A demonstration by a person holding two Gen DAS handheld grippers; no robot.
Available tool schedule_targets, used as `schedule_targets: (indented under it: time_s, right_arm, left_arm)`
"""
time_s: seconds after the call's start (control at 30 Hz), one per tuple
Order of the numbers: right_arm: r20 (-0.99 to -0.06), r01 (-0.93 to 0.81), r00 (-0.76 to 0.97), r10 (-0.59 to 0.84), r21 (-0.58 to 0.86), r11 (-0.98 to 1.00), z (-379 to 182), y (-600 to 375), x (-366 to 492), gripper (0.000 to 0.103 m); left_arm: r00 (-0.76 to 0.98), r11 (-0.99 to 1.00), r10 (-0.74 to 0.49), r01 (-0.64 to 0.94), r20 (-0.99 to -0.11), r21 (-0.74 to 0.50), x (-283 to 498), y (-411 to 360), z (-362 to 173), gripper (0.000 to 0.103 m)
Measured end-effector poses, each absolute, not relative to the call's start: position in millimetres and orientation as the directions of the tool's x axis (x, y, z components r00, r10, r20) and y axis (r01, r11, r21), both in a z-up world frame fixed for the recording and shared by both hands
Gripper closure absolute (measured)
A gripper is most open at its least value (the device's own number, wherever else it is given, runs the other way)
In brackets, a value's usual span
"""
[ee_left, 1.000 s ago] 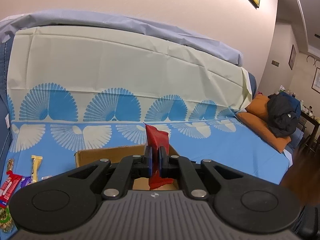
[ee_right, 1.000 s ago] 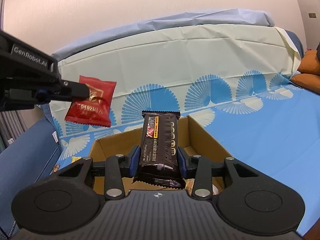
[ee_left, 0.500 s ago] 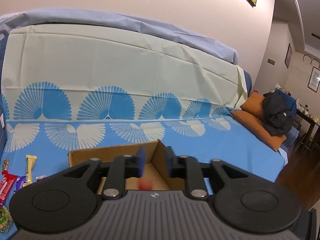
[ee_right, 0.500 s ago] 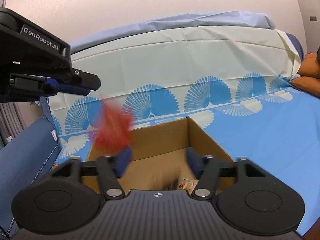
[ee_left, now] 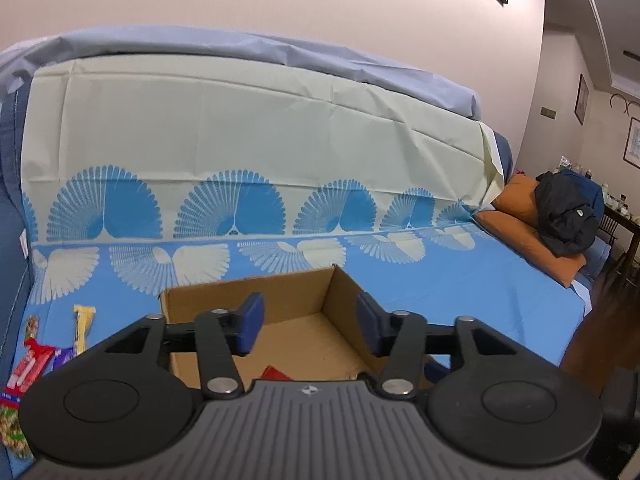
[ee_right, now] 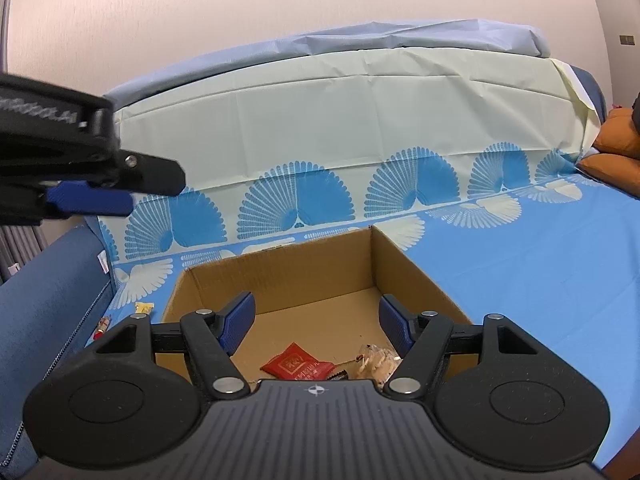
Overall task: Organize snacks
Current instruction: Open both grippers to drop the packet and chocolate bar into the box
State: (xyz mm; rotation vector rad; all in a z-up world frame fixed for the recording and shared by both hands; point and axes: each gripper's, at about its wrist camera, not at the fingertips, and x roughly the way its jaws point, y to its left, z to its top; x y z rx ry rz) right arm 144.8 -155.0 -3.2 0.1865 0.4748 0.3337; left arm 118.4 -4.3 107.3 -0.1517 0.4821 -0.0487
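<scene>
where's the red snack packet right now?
In the right wrist view the red snack packet lies flat on the floor of the cardboard box, near its front, just left of a clear-wrapped snack.

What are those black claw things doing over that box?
A person holds a gripper in each hand and is sorting snacks into the cardboard box on the blue cloth. Both the left gripper and the right gripper have just been opening and hold nothing. A red packet lies in the box beside other snacks. More snacks wait on the cloth to the left.
</scene>
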Motion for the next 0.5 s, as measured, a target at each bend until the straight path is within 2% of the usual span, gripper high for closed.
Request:
schedule_targets:
  time_s: [0.13, 0.4, 0.5]
  right_arm:
    - [-0.408, -0.267, 0.845, 0.345, 0.237, 0.934, -6, -152, 141, 0.033]
    - [-0.366, -0.251, 0.878, 0.307, 0.193, 0.949, -10, -145, 128, 0.033]
    - [-0.351, -0.256, 0.884, 0.308, 0.188, 0.948, -10, -144, 123, 0.029]
  left_arm:
    - [0.859, 0.977, -0.132, 0.029, -0.495, -0.211, 110, 4, 99, 0.037]
    - [0.860, 0.971, -0.140, 0.024, -0.491, -0.236, 81, 17, 84, 0.036]
    - [0.856, 0.966, -0.158, 0.031, -0.492, -0.256, 68, 27, 76, 0.036]
